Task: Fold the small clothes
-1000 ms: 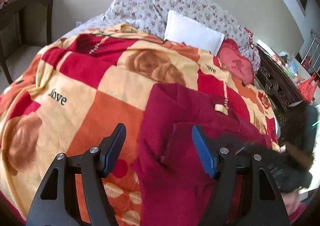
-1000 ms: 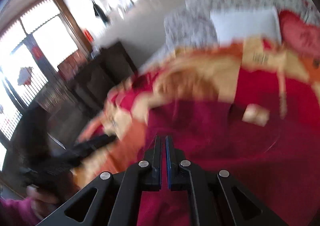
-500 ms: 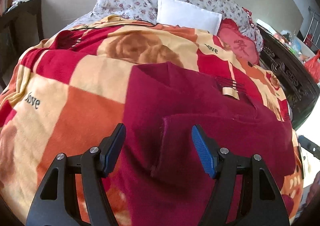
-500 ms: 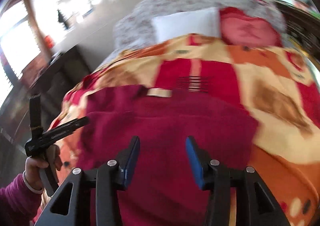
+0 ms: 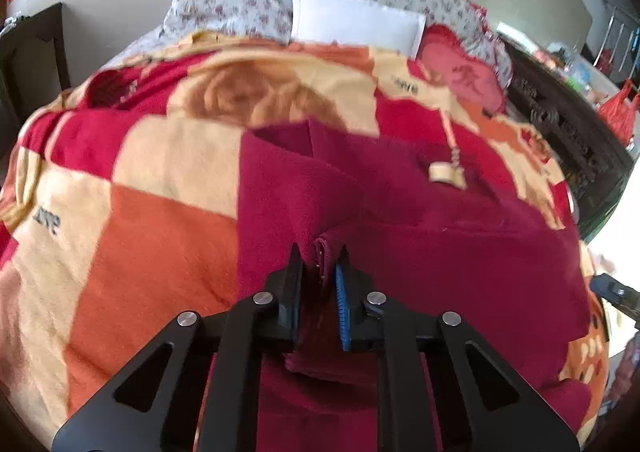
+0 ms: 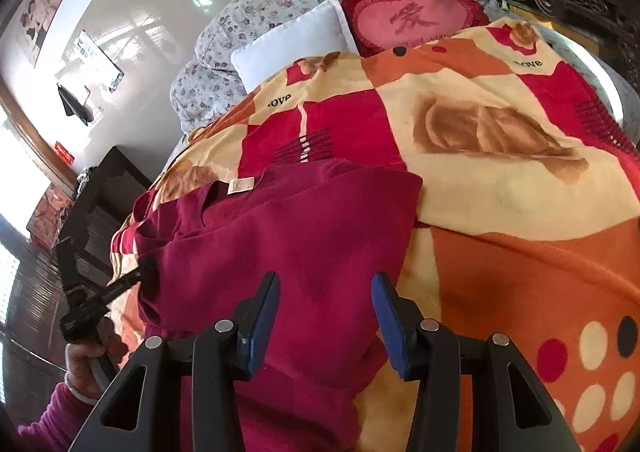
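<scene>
- While pinching a bunched fold of the dark red garment (image 5: 460, 264), left tongs (image 5: 319, 266) clamped shut on cloth.
- Right tongs (image 6: 325, 284) spread wide, hovering over the garment's near right part.
- Spread flat on the patterned blanket (image 6: 500, 155), beige tag (image 6: 241, 185) far left.

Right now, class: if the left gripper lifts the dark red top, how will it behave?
Probably floppy: the top bunches between the left gripper jaws. Likely light, draping in soft folds. Unlikely to slide; it looks fuzzy, like the blanket.

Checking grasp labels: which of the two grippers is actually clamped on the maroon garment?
The left gripper: its fingers pinch a fold of the maroon garment. The right gripper is open above it.
</scene>
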Tool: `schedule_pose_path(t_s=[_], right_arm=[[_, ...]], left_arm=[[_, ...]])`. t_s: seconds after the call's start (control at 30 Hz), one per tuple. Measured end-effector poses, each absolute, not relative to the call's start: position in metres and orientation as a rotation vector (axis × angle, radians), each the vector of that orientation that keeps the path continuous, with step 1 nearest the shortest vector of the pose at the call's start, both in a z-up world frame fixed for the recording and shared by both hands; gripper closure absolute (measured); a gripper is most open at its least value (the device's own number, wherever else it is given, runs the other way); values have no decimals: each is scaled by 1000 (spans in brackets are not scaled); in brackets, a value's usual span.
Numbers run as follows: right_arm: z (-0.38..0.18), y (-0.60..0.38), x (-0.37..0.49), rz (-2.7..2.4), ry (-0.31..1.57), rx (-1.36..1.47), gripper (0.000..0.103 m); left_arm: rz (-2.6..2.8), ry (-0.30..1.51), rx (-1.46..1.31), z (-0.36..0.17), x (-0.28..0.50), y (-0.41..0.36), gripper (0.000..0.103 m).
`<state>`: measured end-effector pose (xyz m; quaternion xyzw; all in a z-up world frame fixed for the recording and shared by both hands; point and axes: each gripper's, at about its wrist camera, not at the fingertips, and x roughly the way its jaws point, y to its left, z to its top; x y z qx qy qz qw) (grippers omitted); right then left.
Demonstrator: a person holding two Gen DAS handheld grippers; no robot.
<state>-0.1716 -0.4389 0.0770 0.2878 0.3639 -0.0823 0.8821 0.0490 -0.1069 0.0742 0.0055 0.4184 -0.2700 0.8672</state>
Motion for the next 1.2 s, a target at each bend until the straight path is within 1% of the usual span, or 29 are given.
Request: schedule_pose_path(t_s=[0.13, 0.27, 0.33, 0.43, 0.47, 0.5, 0.57, 0.63, 0.7, 0.77, 0.83, 0.9, 0.93, 0.97, 1.03, 1.1, 1.13, 1.2], right_arm=[[84, -443, -164, -221, 755, 555, 57], [89, -435, -144, -207, 740, 497, 57], [84, -429, -127, -220, 769, 432, 57], [49, -424, -92, -301, 906, 264, 57], [47, -426, -92, -299, 895, 274, 57], [49, -430, -94, -297, 883, 296, 57], [61, -433, -106, -318, 871, 316, 57], [75, -428, -121, -312, 847, 316, 57], [85, -417, -136, -258, 831, 327, 57], [83, -404, -149, -208, 852, 324, 57], [69, -394, -153, -223, 907, 270, 57], [43, -393, -151, -315, 986, 167, 57], [32, -397, -152, -322, 1005, 169, 57], [31, -406, -159, -312, 971, 261, 57], [37, -413, -166, -298, 956, 346, 57], [51, -413, -181, -308, 920, 341, 57], [54, -412, -185, -309, 917, 343, 57], [61, -410, -202, -250, 904, 403, 57]], left_arm=[[-565, 848, -64, 91, 56, -89, 92], [-522, 883, -100, 85, 63, -81, 92], [-507, 912, -80, 76, 64, -85, 92], [-507, 944, -46, 66, 63, -91, 91], [-510, 951, -40, 65, 63, -92, 91], [-511, 957, -30, 67, 62, -93, 89], [-519, 954, -21, 72, 60, -91, 75], [-525, 940, -19, 77, 55, -88, 69], [-531, 924, -14, 81, 48, -85, 69], [-532, 911, -4, 82, 40, -84, 69], [-534, 919, 14, 77, 30, -85, 69], [-535, 944, 41, 69, 25, -88, 69], [-526, 960, 59, 64, 22, -89, 69], [-520, 968, 66, 62, 19, -87, 69], [-536, 969, 54, 64, 9, -79, 69], [-548, 983, 43, 66, 0, -71, 69], [-557, 999, 34, 66, -6, -65, 68], [-578, 1033, 24, 66, -19, -55, 61]])
